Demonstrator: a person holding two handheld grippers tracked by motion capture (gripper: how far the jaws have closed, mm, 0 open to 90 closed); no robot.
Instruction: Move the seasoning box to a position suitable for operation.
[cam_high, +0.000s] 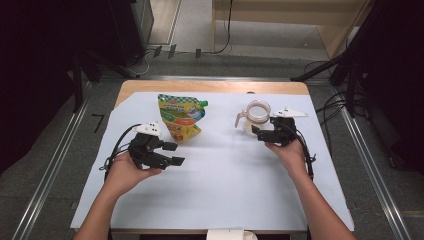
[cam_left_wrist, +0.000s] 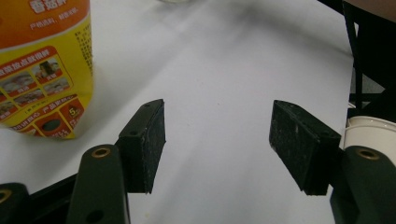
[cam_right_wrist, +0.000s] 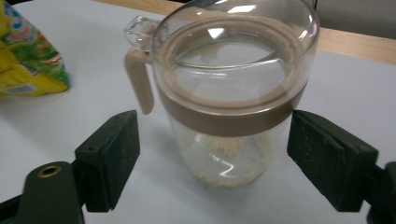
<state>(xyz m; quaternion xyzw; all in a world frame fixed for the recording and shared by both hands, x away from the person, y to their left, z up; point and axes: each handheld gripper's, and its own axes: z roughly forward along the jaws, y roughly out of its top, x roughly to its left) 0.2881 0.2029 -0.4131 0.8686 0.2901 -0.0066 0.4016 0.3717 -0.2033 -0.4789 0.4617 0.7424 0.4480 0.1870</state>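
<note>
The right gripper (cam_right_wrist: 212, 158) stands wide open around the clear glass jar with the beige collar and handle (cam_right_wrist: 229, 102), upright on the white sheet (cam_high: 225, 175), pads clear of it. The left gripper (cam_left_wrist: 217, 144) gapes empty beside the yellow printed pouch (cam_left_wrist: 44, 65) (standing just left).

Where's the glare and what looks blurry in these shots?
Right gripper view: bright ceiling-light reflections on the clear jar lid, and the sauce pouch is soft. Left gripper view: fingers fairly sharp, far sheet hazy. High view: dim, dark surroundings, faint shadows.
</note>
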